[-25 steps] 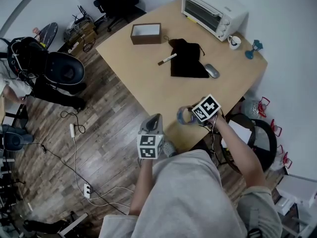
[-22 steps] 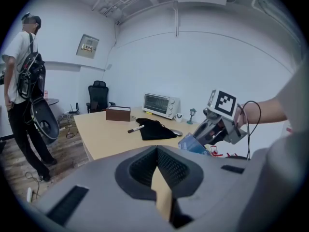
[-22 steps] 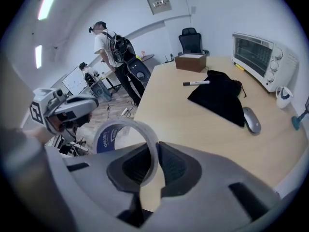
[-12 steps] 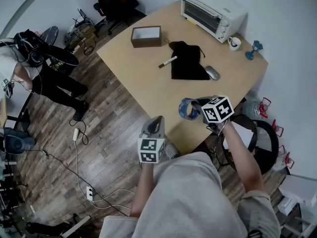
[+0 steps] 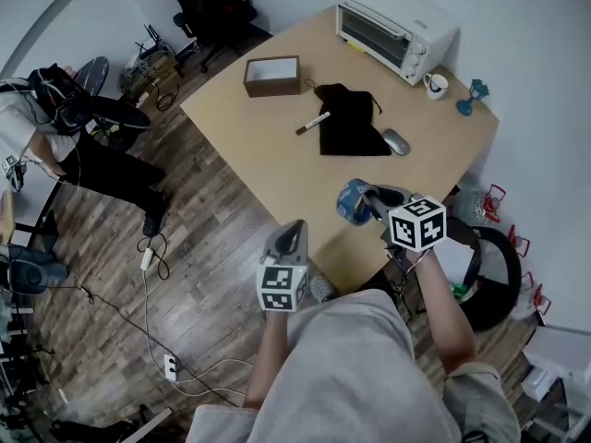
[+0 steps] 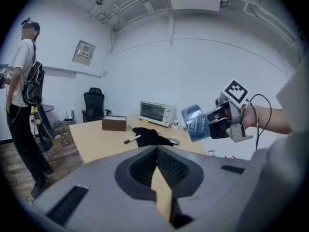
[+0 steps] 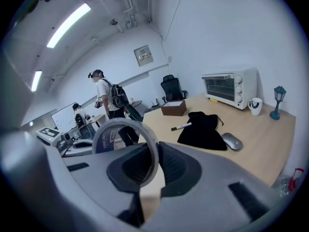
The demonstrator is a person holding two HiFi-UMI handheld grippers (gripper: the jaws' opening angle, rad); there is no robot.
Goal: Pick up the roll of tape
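your left gripper (image 5: 292, 232) sits at 7 o'clock off the table (image 5: 268, 146), jaws pressed together, nothing between them. roll of tape (image 5: 350, 201) is in the air over the table's near corner, at 2 o'clock from that gripper. your right gripper (image 5: 367, 201) pinches its band, jaws barely apart.

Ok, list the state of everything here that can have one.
roll of tape: held in the air, its wall pinched between the jaws.
right gripper: shut on the roll of tape.
left gripper: shut, empty.
toaster oven: door closed.
brown box: open on top.
mug: upright.
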